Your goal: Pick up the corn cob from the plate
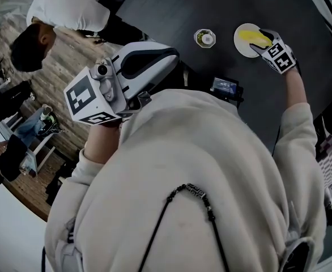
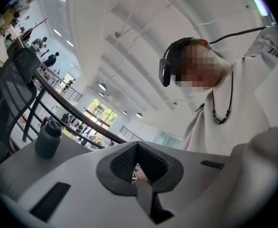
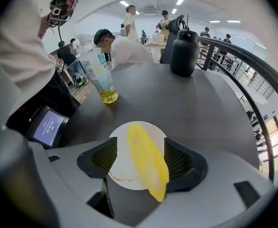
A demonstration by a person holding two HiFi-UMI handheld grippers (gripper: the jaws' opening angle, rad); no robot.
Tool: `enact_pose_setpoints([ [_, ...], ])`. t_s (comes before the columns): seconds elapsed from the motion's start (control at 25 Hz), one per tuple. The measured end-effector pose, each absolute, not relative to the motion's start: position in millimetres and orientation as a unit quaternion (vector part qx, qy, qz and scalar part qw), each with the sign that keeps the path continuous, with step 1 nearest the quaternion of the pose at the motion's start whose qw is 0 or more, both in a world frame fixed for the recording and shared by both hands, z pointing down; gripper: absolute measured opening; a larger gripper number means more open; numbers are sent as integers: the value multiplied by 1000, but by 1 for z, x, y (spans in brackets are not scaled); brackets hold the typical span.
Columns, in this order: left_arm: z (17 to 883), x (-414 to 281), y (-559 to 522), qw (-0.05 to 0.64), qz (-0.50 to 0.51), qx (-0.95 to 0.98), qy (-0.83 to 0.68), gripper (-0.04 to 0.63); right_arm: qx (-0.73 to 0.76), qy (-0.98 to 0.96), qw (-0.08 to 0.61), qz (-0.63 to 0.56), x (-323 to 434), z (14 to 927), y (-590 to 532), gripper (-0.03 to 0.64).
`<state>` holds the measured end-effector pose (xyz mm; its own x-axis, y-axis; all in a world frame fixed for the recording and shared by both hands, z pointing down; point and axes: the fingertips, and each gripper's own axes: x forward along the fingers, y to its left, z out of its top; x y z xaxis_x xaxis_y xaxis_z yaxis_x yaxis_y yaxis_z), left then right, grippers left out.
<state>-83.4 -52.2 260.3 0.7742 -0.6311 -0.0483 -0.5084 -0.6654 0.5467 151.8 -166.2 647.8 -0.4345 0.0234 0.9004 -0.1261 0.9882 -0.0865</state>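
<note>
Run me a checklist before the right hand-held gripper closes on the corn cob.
1. Right hand-held gripper jaws apart: ok.
2. Corn cob between the jaws: ok.
3. Cob centred in the gap: not ok, its near end sits close to one pad.
4. Cob lying on the plate: ok.
5. Bottle and screen device apart from the plate: ok.
6. Left hand-held gripper shut, empty, held away from the plate: ok.
</note>
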Motion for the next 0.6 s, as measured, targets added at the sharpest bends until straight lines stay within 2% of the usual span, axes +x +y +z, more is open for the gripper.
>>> enact_pose_setpoints([
  [0.6,261,-94,-50,271,-128,897,-326,5,3,-807,590,38,154,670,-163,333],
])
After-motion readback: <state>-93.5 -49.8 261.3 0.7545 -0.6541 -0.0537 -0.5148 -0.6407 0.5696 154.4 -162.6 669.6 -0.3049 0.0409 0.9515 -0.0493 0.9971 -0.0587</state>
